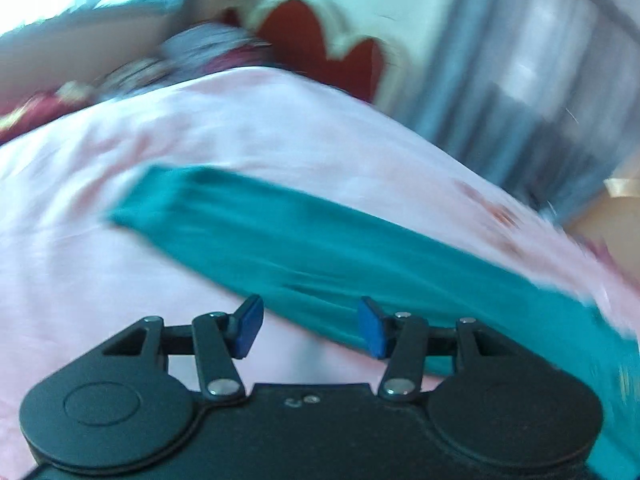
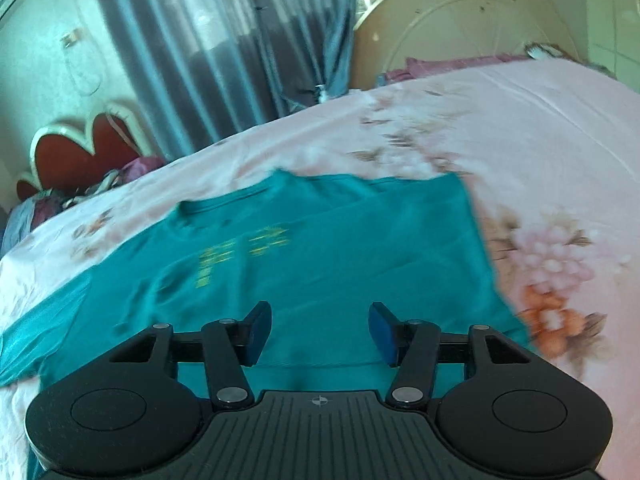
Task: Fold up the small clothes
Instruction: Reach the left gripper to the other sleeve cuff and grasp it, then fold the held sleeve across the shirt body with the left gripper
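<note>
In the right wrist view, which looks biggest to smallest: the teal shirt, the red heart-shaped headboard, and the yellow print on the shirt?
1. Teal shirt, by far the largest.
2. Red headboard, though it stands farther from the camera, so it may really be larger than it looks.
3. Yellow print, smallest.

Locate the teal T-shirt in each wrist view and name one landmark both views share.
Left wrist: the teal T-shirt runs as a diagonal band from centre-left to lower right, above the open left gripper.
Right wrist: it lies spread across the centre, yellow print up.
Shared landmark: the red headboard.
</note>
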Motion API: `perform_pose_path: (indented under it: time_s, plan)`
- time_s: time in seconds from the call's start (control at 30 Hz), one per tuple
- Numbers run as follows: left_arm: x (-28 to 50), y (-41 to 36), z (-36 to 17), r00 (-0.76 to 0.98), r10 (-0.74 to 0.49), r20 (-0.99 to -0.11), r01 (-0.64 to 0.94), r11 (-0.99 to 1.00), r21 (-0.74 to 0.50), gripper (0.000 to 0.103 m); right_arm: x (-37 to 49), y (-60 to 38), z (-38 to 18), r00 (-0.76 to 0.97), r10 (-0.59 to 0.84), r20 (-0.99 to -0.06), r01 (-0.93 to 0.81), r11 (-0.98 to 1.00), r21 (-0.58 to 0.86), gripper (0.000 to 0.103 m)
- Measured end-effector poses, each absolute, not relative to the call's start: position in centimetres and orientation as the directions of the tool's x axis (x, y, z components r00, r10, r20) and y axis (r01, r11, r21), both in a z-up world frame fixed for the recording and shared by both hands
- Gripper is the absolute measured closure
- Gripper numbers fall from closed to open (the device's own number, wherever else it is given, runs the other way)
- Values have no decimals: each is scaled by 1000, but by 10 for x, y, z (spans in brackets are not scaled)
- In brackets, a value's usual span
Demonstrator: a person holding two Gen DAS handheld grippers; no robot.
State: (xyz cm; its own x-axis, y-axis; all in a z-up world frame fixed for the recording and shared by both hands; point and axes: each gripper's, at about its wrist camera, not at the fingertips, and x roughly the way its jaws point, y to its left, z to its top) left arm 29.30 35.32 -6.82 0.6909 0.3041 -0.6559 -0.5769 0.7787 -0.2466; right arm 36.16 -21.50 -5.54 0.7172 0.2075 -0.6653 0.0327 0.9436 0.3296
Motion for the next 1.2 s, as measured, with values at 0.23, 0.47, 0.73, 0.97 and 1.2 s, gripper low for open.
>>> perform_pose_path:
  time_s: [0.23, 0.47, 0.73, 0.97, 1.2]
  plan:
    - [274, 458, -95, 699, 288, -654, -659, 613, -435, 53, 366, -133, -42, 717, 223, -661, 24, 939, 343, 49]
    - [278, 492, -107, 764, 250, -595, -617, 549, -563, 64, 381, -103, -34, 749, 132, -649, 50, 966, 254, 49]
    - [290, 502, -107, 754, 261, -603, -617, 596, -514, 95, 400, -125, -53, 715, 71, -695, 179, 943, 280, 49]
    - [343, 412, -59, 840, 129, -527, -401, 802, -443, 96, 396, -138, -60, 720, 79, -689, 166, 945, 282, 49]
    - [409, 265, -37, 847, -89, -524, -147, 909, -391, 96, 394, -174, -64, 727, 110, -678, 153, 937, 315, 49]
